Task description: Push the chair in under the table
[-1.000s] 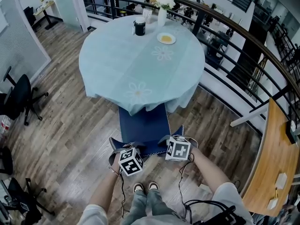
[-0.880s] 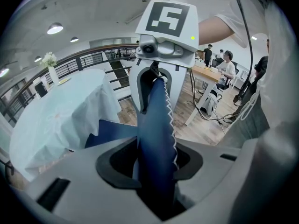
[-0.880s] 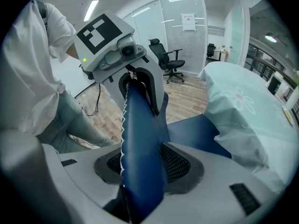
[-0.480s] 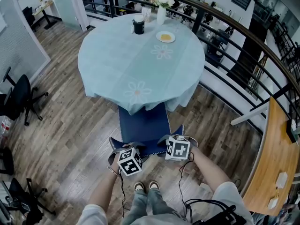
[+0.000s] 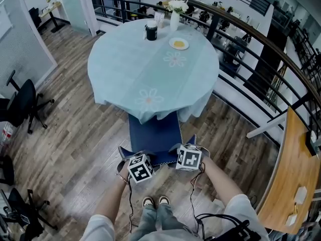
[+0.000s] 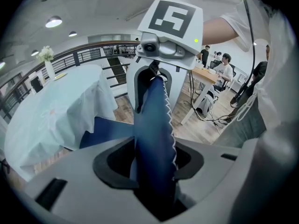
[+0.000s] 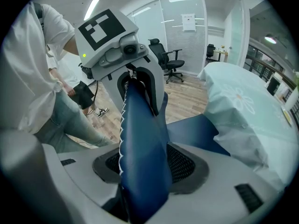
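Note:
A chair in a dark blue cover (image 5: 155, 134) stands with its seat partly under the round table (image 5: 150, 69), which wears a pale blue cloth. The chair's back edge (image 6: 154, 120) runs between the jaws of both grippers. My left gripper (image 5: 134, 158) (image 6: 152, 162) is shut on the chair back near its left corner. My right gripper (image 5: 183, 152) (image 7: 142, 167) is at the right corner. Its jaws have just been opening, and the chair back (image 7: 140, 125) still stands between them with the mesh pad (image 7: 187, 164) showing beside it. Each gripper view shows the other gripper at the far end of the back.
A black cup (image 5: 151, 31), a small plate (image 5: 179, 43) and a vase of white flowers (image 5: 175, 11) stand on the table's far side. A dark curved railing (image 5: 251, 49) runs behind and to the right. Black office chairs (image 5: 20, 104) are at left, a wooden desk (image 5: 296, 169) at right.
The head view has shifted a little. Both grippers stay at the chair back, and the chair has not visibly moved.

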{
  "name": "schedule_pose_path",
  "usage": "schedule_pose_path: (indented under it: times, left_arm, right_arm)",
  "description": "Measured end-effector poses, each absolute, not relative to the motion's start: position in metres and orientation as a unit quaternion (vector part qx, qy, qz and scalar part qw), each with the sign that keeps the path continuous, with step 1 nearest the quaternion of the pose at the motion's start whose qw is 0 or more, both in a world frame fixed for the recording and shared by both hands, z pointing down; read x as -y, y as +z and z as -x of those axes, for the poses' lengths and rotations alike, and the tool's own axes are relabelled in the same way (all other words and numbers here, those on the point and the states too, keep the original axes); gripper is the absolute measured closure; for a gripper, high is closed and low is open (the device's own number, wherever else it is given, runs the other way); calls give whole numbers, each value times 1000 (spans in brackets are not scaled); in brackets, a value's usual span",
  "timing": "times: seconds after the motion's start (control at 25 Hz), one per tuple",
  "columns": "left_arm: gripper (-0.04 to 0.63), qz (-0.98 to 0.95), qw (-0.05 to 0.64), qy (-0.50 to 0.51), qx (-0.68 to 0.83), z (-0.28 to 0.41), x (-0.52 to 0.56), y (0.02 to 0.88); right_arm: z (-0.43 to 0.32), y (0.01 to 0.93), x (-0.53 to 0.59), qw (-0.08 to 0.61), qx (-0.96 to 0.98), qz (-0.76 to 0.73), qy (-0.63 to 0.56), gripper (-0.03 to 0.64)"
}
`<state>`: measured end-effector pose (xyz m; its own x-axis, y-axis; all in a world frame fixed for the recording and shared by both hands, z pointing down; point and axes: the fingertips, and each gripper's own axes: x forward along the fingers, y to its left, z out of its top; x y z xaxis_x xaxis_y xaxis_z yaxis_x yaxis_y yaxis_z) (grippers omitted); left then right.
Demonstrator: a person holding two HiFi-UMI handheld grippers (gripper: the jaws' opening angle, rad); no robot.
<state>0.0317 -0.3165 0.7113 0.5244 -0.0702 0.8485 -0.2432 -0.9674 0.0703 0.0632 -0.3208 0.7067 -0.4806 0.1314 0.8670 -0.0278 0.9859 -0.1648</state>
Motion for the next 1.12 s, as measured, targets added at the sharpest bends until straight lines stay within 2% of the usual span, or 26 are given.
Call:
schedule_pose_path:
  times: [0.16, 1.12]
  left_arm:
    - [416, -865, 72, 486, 101, -32, 311, 710]
    - [417, -890, 90, 414, 166, -23, 298, 636]
  right_arm:
    - [-65, 705, 317, 515, 854, 28, 65, 402]
    - [-63, 643, 313, 475, 878, -28, 53, 402]
